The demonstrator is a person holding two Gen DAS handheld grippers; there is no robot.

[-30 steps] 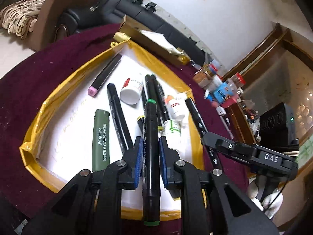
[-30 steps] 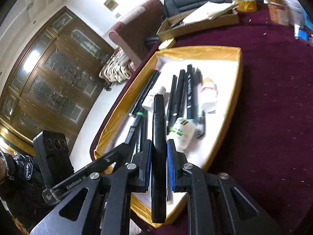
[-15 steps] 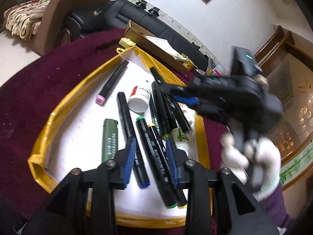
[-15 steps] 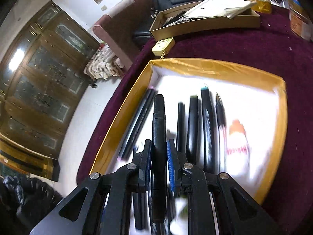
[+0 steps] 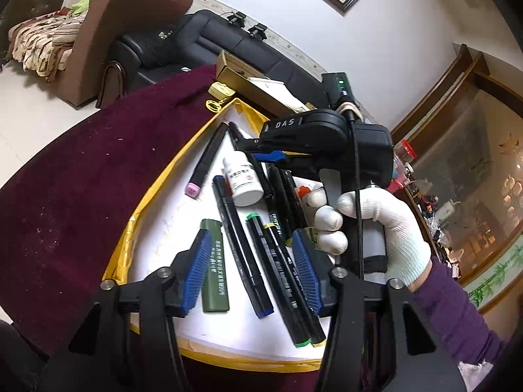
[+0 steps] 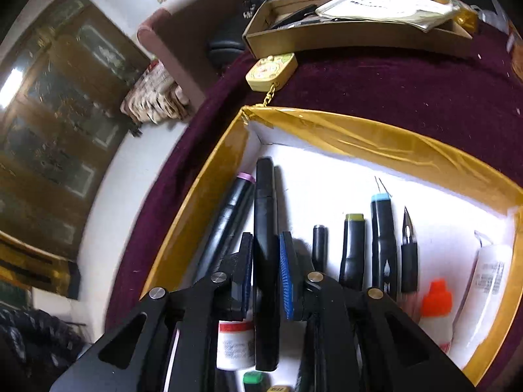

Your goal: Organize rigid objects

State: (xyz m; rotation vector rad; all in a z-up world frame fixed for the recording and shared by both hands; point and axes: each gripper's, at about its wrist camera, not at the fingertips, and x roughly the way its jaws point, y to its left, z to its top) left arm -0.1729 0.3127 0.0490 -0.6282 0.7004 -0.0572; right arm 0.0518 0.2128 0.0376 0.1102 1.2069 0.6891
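Jaws of the left gripper (image 5: 251, 272) are spreading, nothing pinched: its blue pads (image 5: 196, 271) stand apart above the markers lying in the tray (image 5: 137, 219). Below that gap lie a blue-tipped marker (image 5: 240, 248), a green-tipped marker (image 5: 278, 281) and a yellow-tipped one (image 5: 294, 281), side by side on the white floor. A green lighter (image 5: 214, 277) lies just beside the left pad. Farther in are a white bottle (image 5: 243, 181) and a pink-tipped marker (image 5: 204, 160).

Jaws of the right gripper (image 6: 266, 274) are opening, a black pen (image 6: 265, 215) between the pads; whether they still press on it I cannot tell. The pen points along the tray wall (image 6: 202, 196), beside a pink-capped marker (image 6: 228, 215). A gloved hand (image 5: 369, 225) holds this gripper over the tray, which sits on a maroon cloth (image 5: 81, 176).
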